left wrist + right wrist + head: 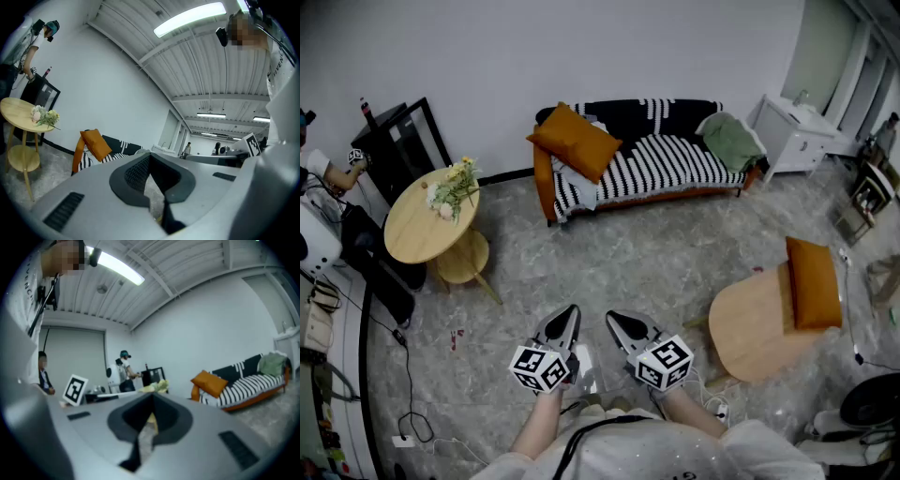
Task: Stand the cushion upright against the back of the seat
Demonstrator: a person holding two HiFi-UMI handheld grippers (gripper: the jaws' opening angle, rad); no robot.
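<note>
An orange cushion (577, 141) leans tilted on the left end of the black-and-white striped sofa (675, 164), propped over rumpled cloth. It also shows as the orange cushion (96, 143) in the left gripper view and the orange cushion (209, 382) in the right gripper view. A second orange cushion (813, 281) lies at the right side of a round wooden seat (750, 328). My left gripper (565, 317) and right gripper (623, 324) hover side by side low in the head view, far from both cushions. Both are shut and hold nothing.
A round wooden side table (417, 220) with flowers (455, 186) stands at the left. A green cloth (731, 141) lies on the sofa's right end, beside a white cabinet (797, 131). Cables (408, 412) trail on the floor at the left. A person (124, 373) stands by a black frame.
</note>
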